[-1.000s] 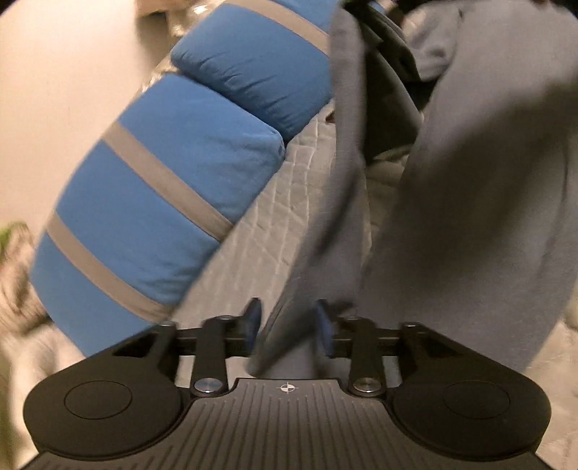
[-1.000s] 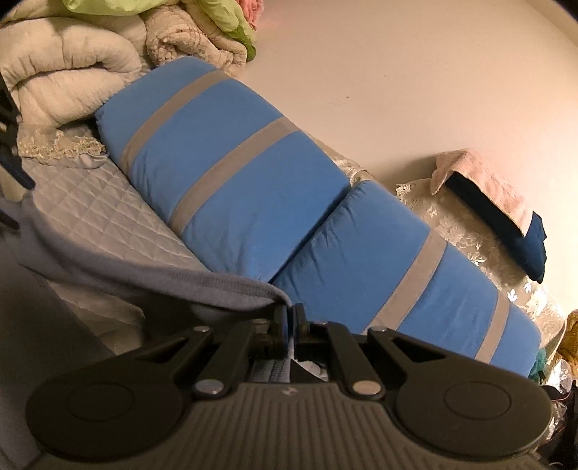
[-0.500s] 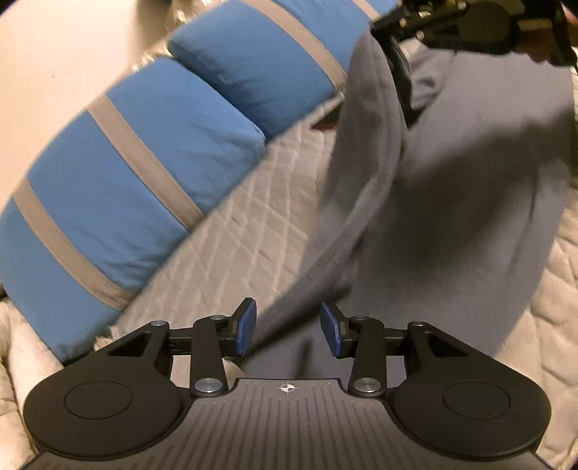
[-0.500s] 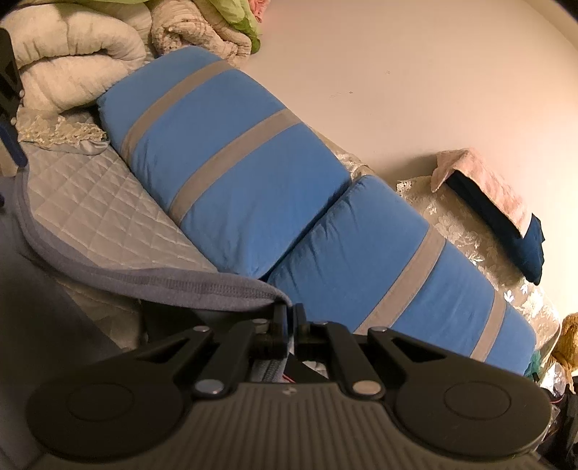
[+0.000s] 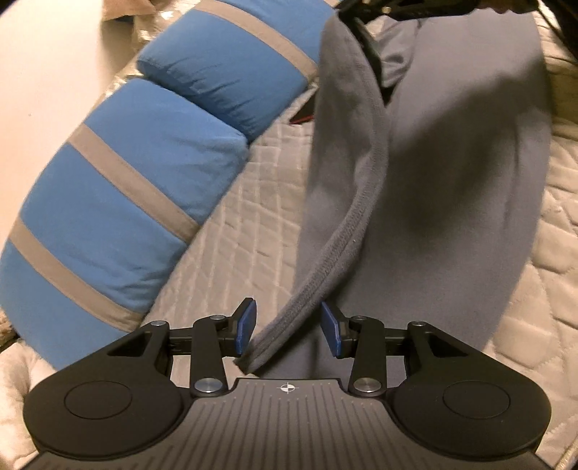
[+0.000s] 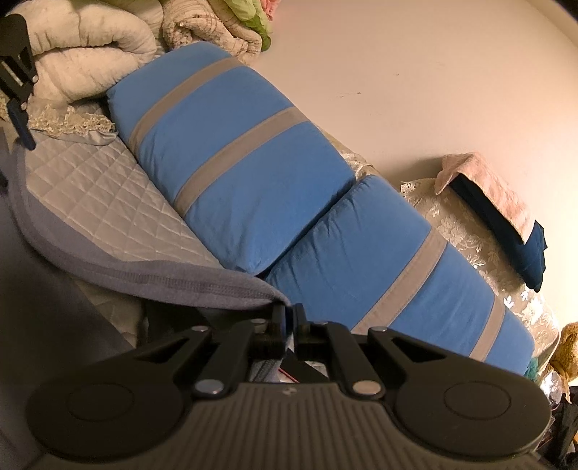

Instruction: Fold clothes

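My left claw (image 5: 287, 327) stands partly apart, its two blue pads (image 5: 246, 325) clear of the cloth: the ribbed hem of the one grey fleece garment (image 5: 433, 202) lies loosely between them, touching neither that I can see. From there the hem runs up and away to my right claw (image 5: 365, 7), at the top edge of the left view.

My right claw (image 6: 289, 318) is almost closed, and its jaws have just been easing apart a little. The garment's hem corner (image 6: 231, 285) reaches the fingertips, but I cannot tell whether the pads still pinch it. In this view my left claw (image 6: 18, 108) shows at the far left edge.

The garment hangs stretched between the two claws over a pale quilted bedspread (image 5: 253, 231). Beyond it lie two blue pillows with grey stripes (image 6: 231, 173), end to end along a plain wall (image 6: 415, 79). Past the pillows sit a bundle of rolled cream quilts (image 6: 90, 54) and, at the far right, one dark blue folded cloth under a pink towel (image 6: 487, 188).
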